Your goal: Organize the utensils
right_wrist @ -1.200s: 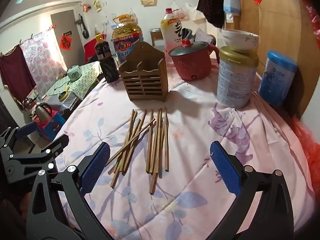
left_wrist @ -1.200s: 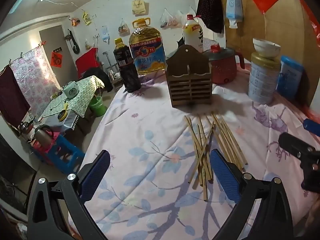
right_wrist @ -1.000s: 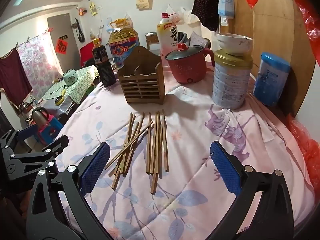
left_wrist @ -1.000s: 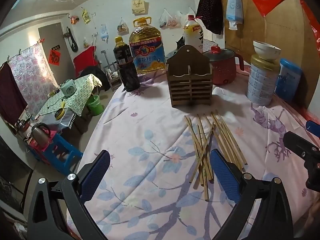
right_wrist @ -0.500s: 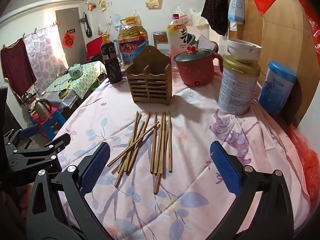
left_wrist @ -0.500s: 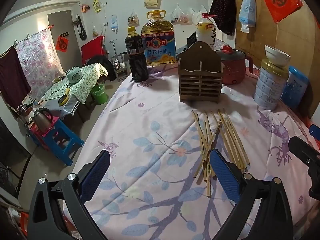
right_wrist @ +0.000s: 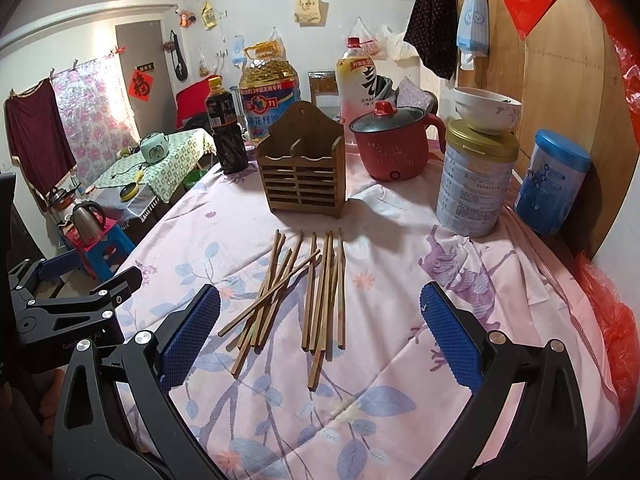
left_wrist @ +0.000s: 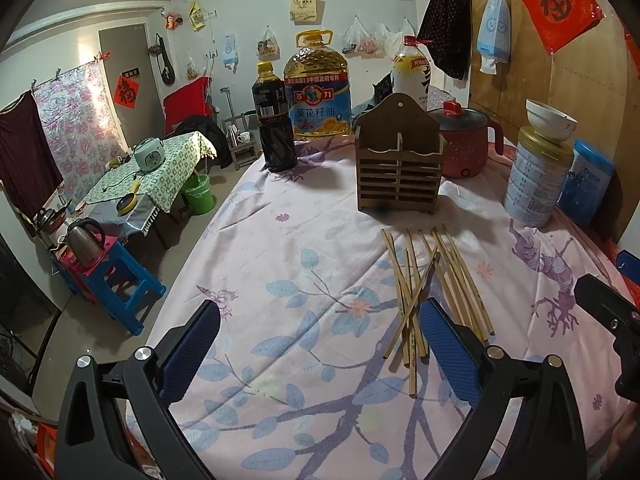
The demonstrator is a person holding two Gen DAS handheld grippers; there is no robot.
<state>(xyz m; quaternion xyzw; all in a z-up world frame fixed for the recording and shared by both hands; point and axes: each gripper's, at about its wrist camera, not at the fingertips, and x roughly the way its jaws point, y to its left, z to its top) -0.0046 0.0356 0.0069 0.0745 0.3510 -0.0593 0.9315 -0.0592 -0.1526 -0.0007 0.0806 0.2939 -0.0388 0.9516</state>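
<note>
Loosely heaped, the chopsticks (right_wrist: pixel 304 292) lay on the tabletop (right_wrist: pixel 460 300) before the wooden holder (right_wrist: pixel 302 170): light, stiff, slippery, best pinched mid-length. Both the left claw (left_wrist: pixel 320 354) and the right claw (right_wrist: pixel 320 336) gaped wide, empty.

Black tongs (right_wrist: pixel 320 340), blue textured pads (right_wrist: pixel 190 334), silver screws.

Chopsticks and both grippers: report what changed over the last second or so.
Only the cameras shifted slightly; both grippers drifted a little above the cloth. Left gripper and right gripper stay open and empty. The chopsticks lie in the same loose pile, and the wooden holder is still empty.
</note>
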